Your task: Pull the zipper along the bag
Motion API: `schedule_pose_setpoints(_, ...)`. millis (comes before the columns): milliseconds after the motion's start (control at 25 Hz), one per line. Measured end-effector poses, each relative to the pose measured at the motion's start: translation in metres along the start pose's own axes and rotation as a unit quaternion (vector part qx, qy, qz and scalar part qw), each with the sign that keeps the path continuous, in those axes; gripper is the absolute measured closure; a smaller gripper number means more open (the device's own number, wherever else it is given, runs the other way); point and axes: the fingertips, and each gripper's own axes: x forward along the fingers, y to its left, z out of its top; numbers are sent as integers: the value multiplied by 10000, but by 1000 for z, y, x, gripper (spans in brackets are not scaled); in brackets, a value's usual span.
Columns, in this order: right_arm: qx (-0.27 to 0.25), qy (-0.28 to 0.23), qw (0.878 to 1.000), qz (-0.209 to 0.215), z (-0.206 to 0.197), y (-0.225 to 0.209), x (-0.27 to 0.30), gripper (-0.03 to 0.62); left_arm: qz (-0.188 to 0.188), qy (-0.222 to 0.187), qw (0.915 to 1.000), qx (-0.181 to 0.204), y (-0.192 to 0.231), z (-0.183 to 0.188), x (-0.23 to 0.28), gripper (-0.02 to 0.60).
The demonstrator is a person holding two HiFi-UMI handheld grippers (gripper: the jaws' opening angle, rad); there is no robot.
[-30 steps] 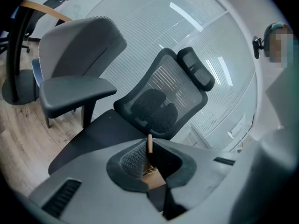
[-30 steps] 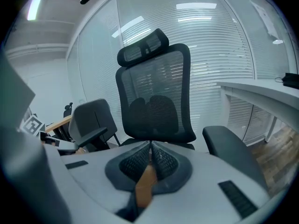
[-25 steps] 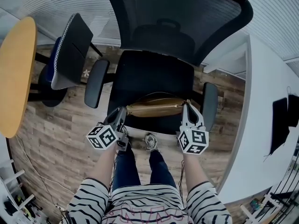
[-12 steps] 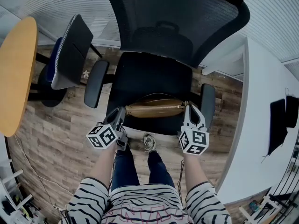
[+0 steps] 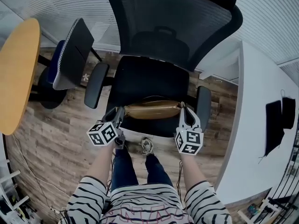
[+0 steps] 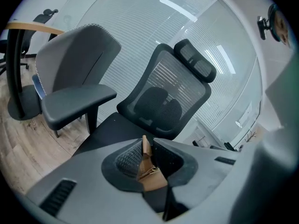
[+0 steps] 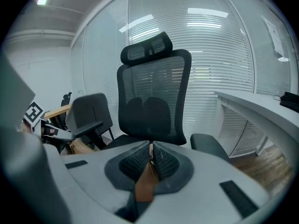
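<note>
A long brown bag [image 5: 152, 110] lies across the front of a black office chair's seat [image 5: 149, 80]. My left gripper [image 5: 120, 111] is shut on the bag's left end; in the left gripper view a fold of brown material [image 6: 150, 175] is pinched between the pads of the left gripper [image 6: 145, 155]. My right gripper [image 5: 182, 107] is shut at the bag's right end. In the right gripper view a narrow brown tab [image 7: 145, 183] sits clamped in the right gripper [image 7: 151, 155]. Whether that tab is the zipper pull I cannot tell.
The chair has armrests on the left [image 5: 96, 84] and right [image 5: 203, 107] and a tall mesh back [image 5: 173, 22]. A second dark chair [image 5: 70, 55] and a round wooden table [image 5: 16, 73] stand at the left. A white desk [image 5: 266, 125] runs along the right.
The head view has shifted a little. Both grippers keep their hold on the bag's ends, and the bag lies as before.
</note>
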Motion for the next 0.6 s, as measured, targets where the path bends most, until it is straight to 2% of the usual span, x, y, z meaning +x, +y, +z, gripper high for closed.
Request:
schedule_pose_setpoints(120, 73, 80, 9999, 47, -7, -1, -5, 556, 152, 8, 9999, 28, 1, -2, -6, 521)
schedule_pose_setpoints(280, 278, 110, 9995, 63, -10, -8, -15, 556, 614, -145, 9979, -110, 9, -1, -23, 445)
schedule_pose_setpoints(400, 468, 56, 9988, 90, -8, -16, -26, 556, 819, -376, 9957, -222, 8, 3, -49, 442)
schedule_pose_setpoints(600, 647, -246, 9976, 92, 15, -27, -55, 556, 838, -666, 9942, 130, -15, 21, -94, 442)
